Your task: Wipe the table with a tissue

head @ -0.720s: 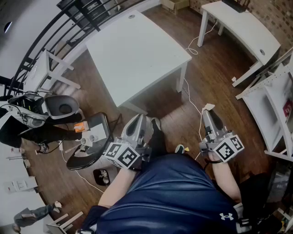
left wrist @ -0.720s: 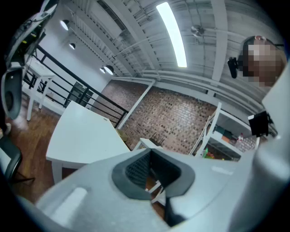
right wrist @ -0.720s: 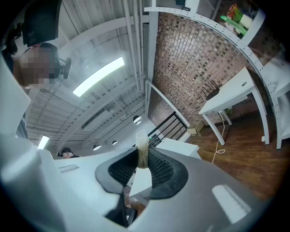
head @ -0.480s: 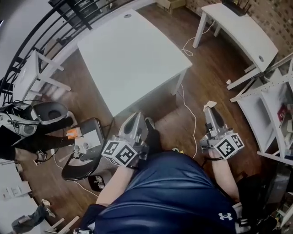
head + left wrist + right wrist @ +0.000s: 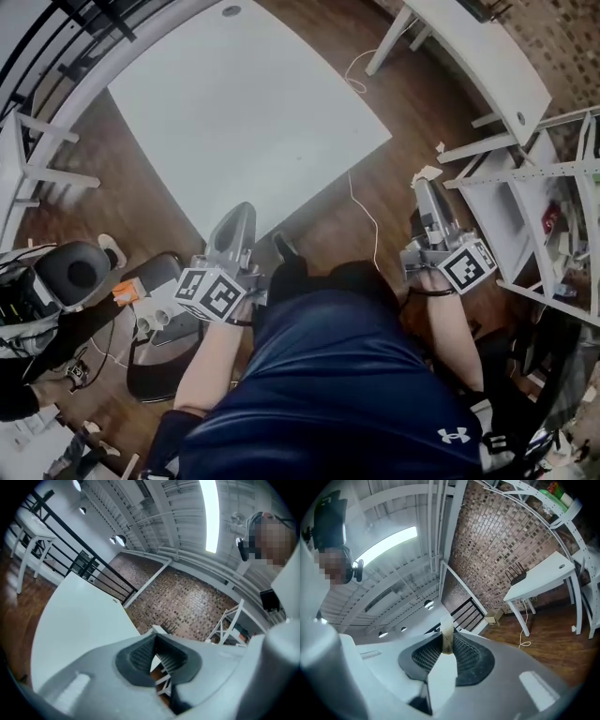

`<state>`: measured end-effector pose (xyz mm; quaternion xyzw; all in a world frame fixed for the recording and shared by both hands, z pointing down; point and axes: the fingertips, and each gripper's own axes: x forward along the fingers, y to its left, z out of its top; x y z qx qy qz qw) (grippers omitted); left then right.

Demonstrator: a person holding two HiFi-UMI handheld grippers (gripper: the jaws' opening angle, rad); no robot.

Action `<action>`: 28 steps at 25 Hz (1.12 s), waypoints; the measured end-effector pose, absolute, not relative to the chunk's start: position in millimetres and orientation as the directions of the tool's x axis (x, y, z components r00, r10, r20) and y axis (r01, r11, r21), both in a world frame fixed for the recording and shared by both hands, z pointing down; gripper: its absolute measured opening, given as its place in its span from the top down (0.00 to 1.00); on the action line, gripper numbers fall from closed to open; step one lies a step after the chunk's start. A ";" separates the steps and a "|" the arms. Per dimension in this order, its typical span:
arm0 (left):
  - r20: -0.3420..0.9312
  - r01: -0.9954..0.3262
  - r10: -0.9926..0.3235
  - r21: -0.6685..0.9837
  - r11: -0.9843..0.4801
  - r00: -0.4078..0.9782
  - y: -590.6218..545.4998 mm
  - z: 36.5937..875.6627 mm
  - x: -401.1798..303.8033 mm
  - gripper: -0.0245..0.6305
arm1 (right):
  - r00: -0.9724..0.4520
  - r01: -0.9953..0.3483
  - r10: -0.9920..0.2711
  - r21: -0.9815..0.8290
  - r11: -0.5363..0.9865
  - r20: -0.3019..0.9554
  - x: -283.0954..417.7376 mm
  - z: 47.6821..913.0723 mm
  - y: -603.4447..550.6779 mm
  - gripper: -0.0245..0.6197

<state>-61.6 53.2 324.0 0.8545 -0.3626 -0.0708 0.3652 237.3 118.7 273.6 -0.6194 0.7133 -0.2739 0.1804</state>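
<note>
A bare white table (image 5: pixel 244 112) fills the upper middle of the head view, and in the left gripper view its top (image 5: pixel 70 630) stretches away to the left of the jaws. My left gripper (image 5: pixel 242 214) hovers just short of the table's near edge. Its tips (image 5: pixel 154 639) meet with nothing between them. My right gripper (image 5: pixel 423 183) is held over the wooden floor to the right of the table, shut on a folded white tissue (image 5: pixel 427 172). In the right gripper view the tissue (image 5: pixel 442 677) sticks out between the ribbed pads and hangs toward the camera.
A second white desk (image 5: pixel 487 56) stands at the upper right, with a white shelf rack (image 5: pixel 553 187) close beside my right gripper. A white cable (image 5: pixel 361 202) trails over the floor between the table and me. A black chair (image 5: pixel 155 309) with small items sits at lower left. A railing (image 5: pixel 56 37) runs behind.
The table has come closer and larger in the head view. Both grippers have moved forward, the left one up to the table's near edge. The tissue stays clamped in the right gripper.
</note>
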 end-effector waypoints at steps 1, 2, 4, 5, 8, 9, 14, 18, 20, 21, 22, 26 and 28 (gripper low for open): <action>0.147 -0.568 -0.673 0.681 -0.462 0.725 51.9 329.6 -64.9 0.95 | -0.172 -0.784 -0.981 -0.615 0.083 0.087 236.1 277.2 116.2 0.84; 0.155 -0.570 -0.675 0.685 -0.453 0.722 50.5 334.6 -66.8 0.95 | -0.174 -0.786 -0.980 -0.614 0.078 0.098 237.1 282.1 112.9 0.84; 0.187 -0.586 -0.676 0.688 -0.427 0.713 46.4 342.3 -66.3 0.95 | -0.176 -0.796 -0.975 -0.602 0.059 0.136 244.4 295.3 102.2 0.84; 0.199 -0.593 -0.678 0.689 -0.416 0.707 44.0 346.7 -64.8 0.95 | -0.186 -0.803 -0.969 -0.593 0.055 0.162 248.9 304.1 95.0 0.84; 0.225 -0.615 -0.691 0.686 -0.388 0.687 36.3 357.2 -61.1 0.95 | -0.216 -0.862 -0.928 -0.506 0.035 0.303 262.6 340.3 70.3 0.84; 0.242 -0.629 -0.695 0.680 -0.375 0.677 33.1 358.4 -60.5 0.95 | -0.223 -0.886 -0.907 -0.462 0.035 0.358 266.1 354.8 61.8 0.84; 0.319 -0.691 -0.715 0.653 -0.310 0.622 19.9 360.9 -60.6 0.95 | -0.246 -0.946 -0.796 -0.315 0.073 0.553 281.3 425.0 24.9 0.84; 0.355 -0.711 -0.713 0.643 -0.283 0.605 16.2 366.1 -51.9 0.95 | -0.254 -0.958 -0.715 -0.273 0.092 0.651 294.8 467.8 5.6 0.84; 0.375 -0.717 -0.706 0.642 -0.270 0.601 16.2 371.8 -46.0 0.95 | -0.253 -0.962 -0.672 -0.252 0.101 0.696 300.9 488.4 0.4 0.84; 0.382 -0.719 -0.702 0.643 -0.265 0.601 15.8 375.2 -43.5 0.95 | -0.247 -0.966 -0.652 -0.235 0.108 0.717 304.0 497.6 -2.1 0.84; 0.388 -0.720 -0.699 0.643 -0.261 0.600 14.8 378.5 -41.6 0.95 | -0.240 -0.969 -0.633 -0.216 0.116 0.736 306.9 505.7 -5.0 0.84; 0.403 -0.721 -0.692 0.648 -0.247 0.599 8.4 388.9 -39.0 0.95 | -0.211 -0.977 -0.569 -0.155 0.146 0.795 312.3 526.0 -16.6 0.84; 0.406 -0.721 -0.691 0.650 -0.242 0.598 6.6 392.0 -37.5 0.95 | -0.210 -0.976 -0.537 -0.147 0.158 0.817 311.8 534.0 -17.7 0.84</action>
